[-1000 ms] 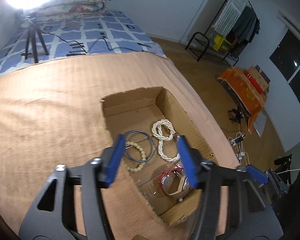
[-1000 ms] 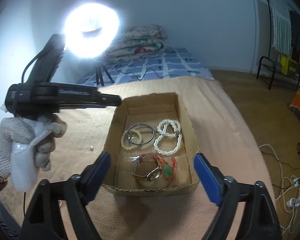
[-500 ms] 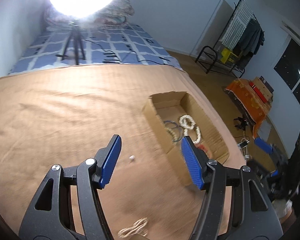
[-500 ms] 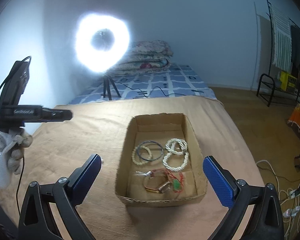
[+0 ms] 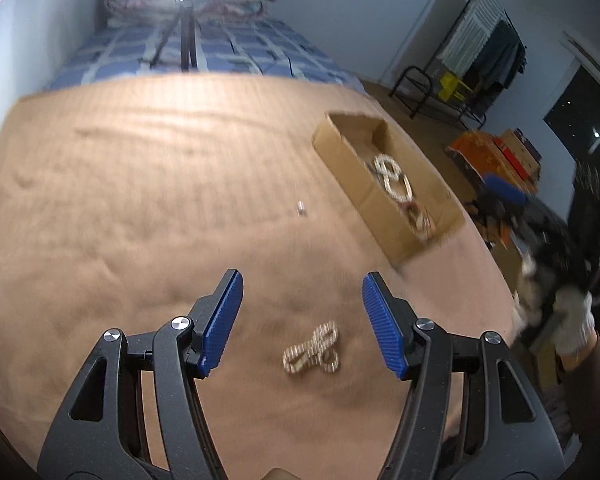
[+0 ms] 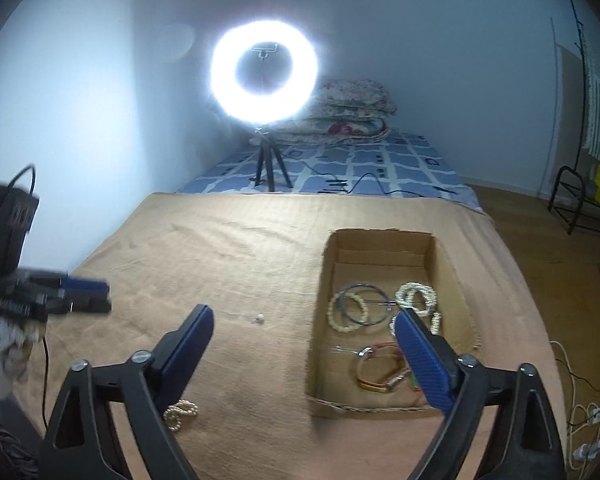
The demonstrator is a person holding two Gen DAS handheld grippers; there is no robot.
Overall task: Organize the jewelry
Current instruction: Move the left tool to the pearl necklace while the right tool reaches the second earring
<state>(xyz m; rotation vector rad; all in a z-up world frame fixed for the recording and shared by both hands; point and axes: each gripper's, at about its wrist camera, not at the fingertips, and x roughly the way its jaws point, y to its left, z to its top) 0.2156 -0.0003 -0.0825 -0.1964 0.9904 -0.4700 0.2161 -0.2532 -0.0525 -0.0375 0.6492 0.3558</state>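
A cardboard box (image 6: 319, 320) on the tan bedcover holds pearl bracelets (image 6: 416, 300), a dark ring bangle (image 6: 358, 304) and a watch with red cord (image 6: 380, 372). It also shows in the left wrist view (image 5: 360, 184). A loose pearl bracelet (image 5: 311, 349) lies on the cover between and just beyond my left gripper's fingers; it also shows in the right wrist view (image 6: 180, 414). My left gripper (image 5: 302, 314) is open and empty above it. My right gripper (image 6: 304, 344) is open and empty, near the box's left wall. A tiny bead (image 5: 300, 210) lies on the cover.
A lit ring light on a tripod (image 6: 265, 76) stands on the blue checked bedding (image 6: 360, 168) behind the cover. Folded quilts (image 6: 348, 112) lie at the wall. A clothes rack (image 5: 480, 60) and cables on the floor (image 6: 584, 400) are at the right.
My left gripper has swung left and back from over the box to above the loose pearl bracelet. My right gripper has drawn back and shifted left of the box.
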